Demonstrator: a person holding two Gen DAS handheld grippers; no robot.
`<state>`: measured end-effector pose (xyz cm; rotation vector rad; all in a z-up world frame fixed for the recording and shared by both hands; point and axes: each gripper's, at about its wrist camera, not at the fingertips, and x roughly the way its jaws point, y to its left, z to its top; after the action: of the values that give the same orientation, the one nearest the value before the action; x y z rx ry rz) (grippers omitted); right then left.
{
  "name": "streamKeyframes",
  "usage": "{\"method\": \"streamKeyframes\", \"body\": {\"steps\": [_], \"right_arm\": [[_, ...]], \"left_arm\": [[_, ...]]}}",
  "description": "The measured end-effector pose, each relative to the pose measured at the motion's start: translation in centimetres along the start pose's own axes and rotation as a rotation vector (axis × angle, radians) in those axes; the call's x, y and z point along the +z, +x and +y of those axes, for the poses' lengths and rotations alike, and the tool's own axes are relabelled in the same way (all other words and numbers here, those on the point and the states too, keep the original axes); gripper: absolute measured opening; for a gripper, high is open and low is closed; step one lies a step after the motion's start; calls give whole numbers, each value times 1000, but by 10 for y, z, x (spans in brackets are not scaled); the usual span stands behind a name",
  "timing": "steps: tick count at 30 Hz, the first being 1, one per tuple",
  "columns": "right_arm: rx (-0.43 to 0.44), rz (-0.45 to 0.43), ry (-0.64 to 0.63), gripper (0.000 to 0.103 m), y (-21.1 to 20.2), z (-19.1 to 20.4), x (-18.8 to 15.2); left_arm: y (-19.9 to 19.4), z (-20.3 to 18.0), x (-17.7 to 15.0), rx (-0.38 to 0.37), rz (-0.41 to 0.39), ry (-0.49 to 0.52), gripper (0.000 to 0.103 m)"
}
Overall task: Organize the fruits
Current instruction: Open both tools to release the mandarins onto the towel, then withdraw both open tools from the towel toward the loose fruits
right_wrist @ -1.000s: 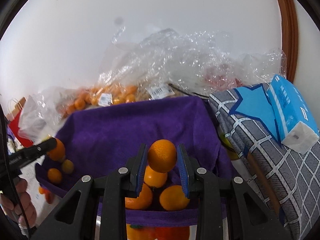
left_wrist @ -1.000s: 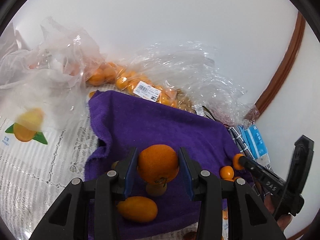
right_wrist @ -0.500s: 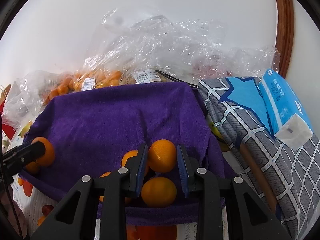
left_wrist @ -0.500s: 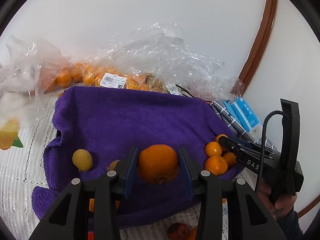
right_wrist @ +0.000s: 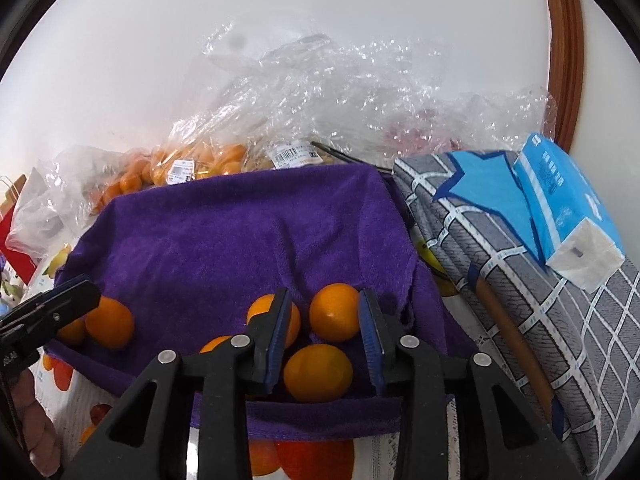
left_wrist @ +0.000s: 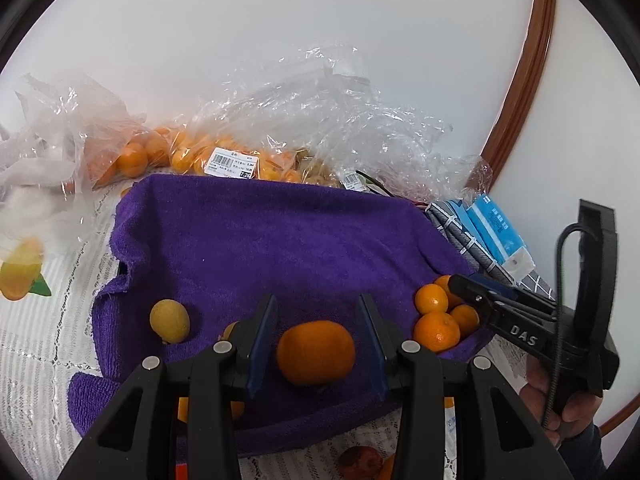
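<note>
A purple towel (left_wrist: 280,248) lines a tray; it also shows in the right wrist view (right_wrist: 224,240). My left gripper (left_wrist: 316,344) is open, and a large orange (left_wrist: 316,353) lies on the towel between its jaws with gaps on both sides. A yellow-green fruit (left_wrist: 169,320) lies to its left. My right gripper (right_wrist: 325,332) is open over a cluster of small oranges (right_wrist: 334,318) at the towel's right front; the cluster also shows in the left wrist view (left_wrist: 436,326). The right gripper (left_wrist: 480,300) shows at the right of the left wrist view.
Clear plastic bags of oranges (left_wrist: 188,156) lie behind the towel against the white wall. A grey checked cushion (right_wrist: 520,280) with a blue tissue pack (right_wrist: 568,208) is on the right. A lace tablecloth (left_wrist: 40,340) lies to the left.
Both grippers opened and let go of their oranges onto the towel. The left one's orange now lies between its spread jaws; the right one's sits among the cluster.
</note>
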<state>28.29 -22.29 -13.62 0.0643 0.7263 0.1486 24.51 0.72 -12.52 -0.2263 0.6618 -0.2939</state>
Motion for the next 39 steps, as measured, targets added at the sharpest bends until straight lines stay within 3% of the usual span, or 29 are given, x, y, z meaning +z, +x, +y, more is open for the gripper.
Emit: {"method": "streamKeyframes", "body": {"steps": [5, 13, 17, 20, 22, 25, 32, 35, 39], "right_arm": [[42, -33, 17, 48, -23, 9, 3], [64, -4, -41, 52, -65, 36, -24], [87, 40, -38, 52, -79, 42, -40], [86, 40, -28, 52, -89, 44, -50], [78, 36, -29, 52, -94, 46, -56], [103, 59, -30, 52, -92, 50, -65], [83, 72, 33, 52, -91, 48, -75], [92, 100, 32, 51, -87, 51, -76], [114, 95, 17, 51, -90, 59, -81]], "left_arm": [[-10, 1, 3, 4, -38, -1, 50], [-43, 6, 17, -17, -110, -43, 50], [-66, -1, 12, 35, -141, -13, 51], [-74, 3, -1, 68, -109, -18, 51], [-71, 3, -14, 132, -32, 28, 50], [-77, 6, -33, 170, -21, 71, 50], [-91, 23, -61, 221, 7, 47, 50], [-97, 37, -64, 151, 7, -32, 49], [-99, 50, -68, 172, 23, -93, 49]]}}
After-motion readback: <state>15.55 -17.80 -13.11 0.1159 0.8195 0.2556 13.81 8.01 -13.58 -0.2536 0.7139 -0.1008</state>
